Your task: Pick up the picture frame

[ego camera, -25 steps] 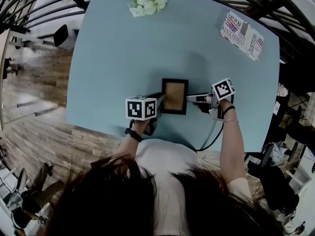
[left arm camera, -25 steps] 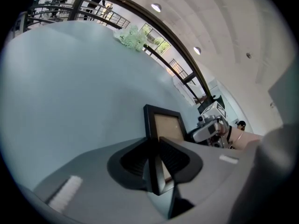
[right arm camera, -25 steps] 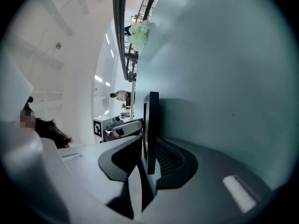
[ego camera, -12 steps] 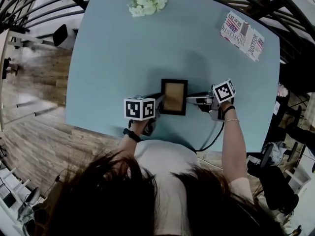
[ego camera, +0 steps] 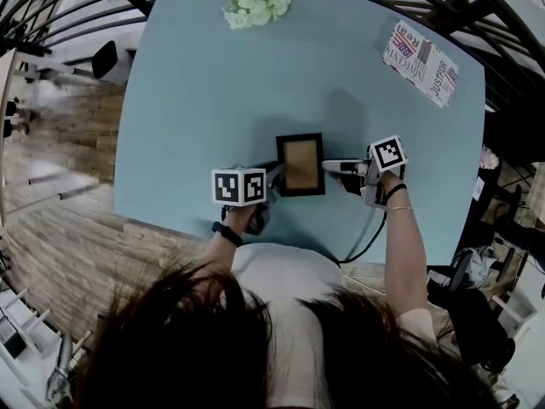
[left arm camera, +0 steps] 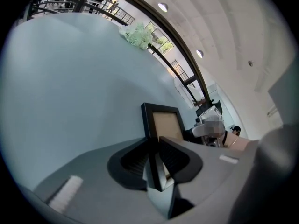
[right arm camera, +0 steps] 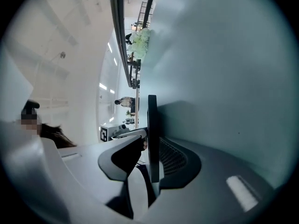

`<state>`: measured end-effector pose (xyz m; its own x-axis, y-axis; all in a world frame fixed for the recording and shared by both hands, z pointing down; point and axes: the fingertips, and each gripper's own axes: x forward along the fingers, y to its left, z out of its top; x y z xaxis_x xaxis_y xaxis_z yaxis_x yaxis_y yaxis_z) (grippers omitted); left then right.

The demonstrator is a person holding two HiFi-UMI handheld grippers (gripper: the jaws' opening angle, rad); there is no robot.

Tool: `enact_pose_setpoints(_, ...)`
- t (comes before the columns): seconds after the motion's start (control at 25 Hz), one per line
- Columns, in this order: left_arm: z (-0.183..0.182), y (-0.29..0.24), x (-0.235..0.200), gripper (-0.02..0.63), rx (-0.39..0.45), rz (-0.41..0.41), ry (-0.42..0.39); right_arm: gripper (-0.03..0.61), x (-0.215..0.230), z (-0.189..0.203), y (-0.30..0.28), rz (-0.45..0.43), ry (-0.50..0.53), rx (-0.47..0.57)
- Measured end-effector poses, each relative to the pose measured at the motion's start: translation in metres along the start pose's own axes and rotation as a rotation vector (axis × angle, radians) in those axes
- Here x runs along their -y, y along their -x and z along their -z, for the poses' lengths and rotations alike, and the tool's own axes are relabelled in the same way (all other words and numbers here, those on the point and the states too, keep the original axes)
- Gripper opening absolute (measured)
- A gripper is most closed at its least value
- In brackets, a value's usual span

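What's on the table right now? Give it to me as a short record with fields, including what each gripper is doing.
surface: light blue table
picture frame: black border, tan centre, towards the near edge of the table, between the two grippers
left gripper: closed on the frame's left edge
right gripper: frame's right edge between its jaws, which are opening
white flowers: at the table's far edge
printed card: lying flat near the far right corner
frame off the table: cannot tell
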<state>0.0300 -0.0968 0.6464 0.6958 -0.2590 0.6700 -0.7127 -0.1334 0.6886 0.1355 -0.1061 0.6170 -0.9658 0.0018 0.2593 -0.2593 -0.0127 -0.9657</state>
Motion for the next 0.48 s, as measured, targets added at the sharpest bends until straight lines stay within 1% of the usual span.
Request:
enact_pose_setpoints(0.08, -0.001, 0.0, 0.0, 0.135, 0.001, 0.003, 0.006, 0.097, 0.0, -0.005, 0.0, -0.006, -0.013, 0.026)
enact_pose_setpoints(0.12, 0.0, -0.002, 0.001, 0.135, -0.004, 0.013, 0.005, 0.097, -0.001, -0.006, -0.004, -0.025, -0.032, 0.034)
enact_pose_setpoints(0.2, 0.004, -0.009, 0.009, 0.133, -0.028, 0.042, 0.003, 0.136, -0.007, -0.005, -0.025, -0.067, -0.041, 0.003)
enact_pose_setpoints(0.24, 0.006, -0.013, 0.013, 0.132, -0.036, 0.051, 0.005, 0.152, -0.011, -0.002, -0.04, -0.06, -0.029, -0.028)
enact_pose_setpoints(0.32, 0.007, -0.015, 0.016, 0.132, -0.029, 0.053, 0.015, 0.152, -0.017, 0.002, -0.059, -0.031, -0.022, -0.065)
enact_pose_setpoints(0.4, 0.006, -0.014, 0.015, 0.132, -0.024, 0.057, 0.021, 0.152, -0.019, 0.001, -0.061, -0.039, -0.027, -0.06)
enact_pose_setpoints(0.48, 0.006, -0.012, 0.014, 0.132, -0.029, 0.058, 0.016, 0.15, -0.015, 0.001, -0.059, -0.017, -0.013, -0.049)
